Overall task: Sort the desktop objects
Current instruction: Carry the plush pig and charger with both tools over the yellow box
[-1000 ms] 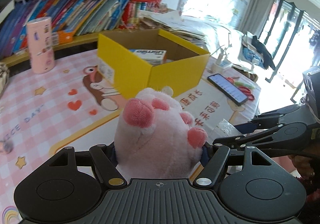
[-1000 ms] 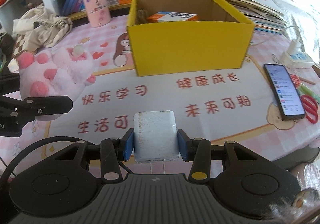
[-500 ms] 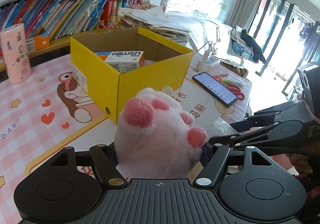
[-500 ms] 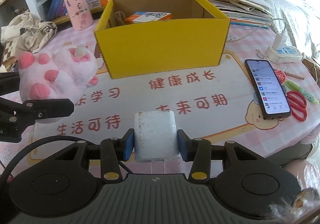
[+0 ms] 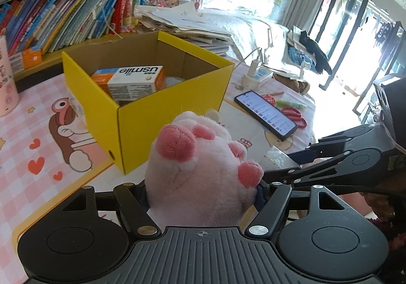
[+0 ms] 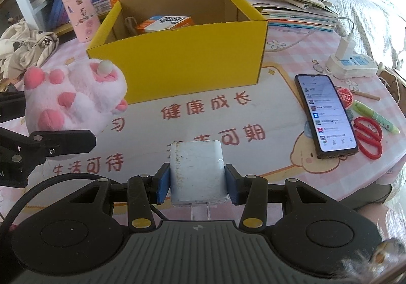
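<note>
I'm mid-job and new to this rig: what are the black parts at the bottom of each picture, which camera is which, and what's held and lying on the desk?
No robot arm here: a person holds two hand grippers, each carrying a forward-looking fisheye camera. The left gripper clamps a pink plush paw. The right gripper clamps a white charger block. Ahead on the pink desk mat stands a yellow box holding a toothpaste carton. To its right in the right view lie a lit phone, red scissors and a power strip.

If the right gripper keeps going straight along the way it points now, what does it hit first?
Probably the printed desk mat in front of the yellow box, since the right gripper, clamped on the white charger block, tilts downward. If its line runs shallower, the box's front wall comes first; depth is unclear.
</note>
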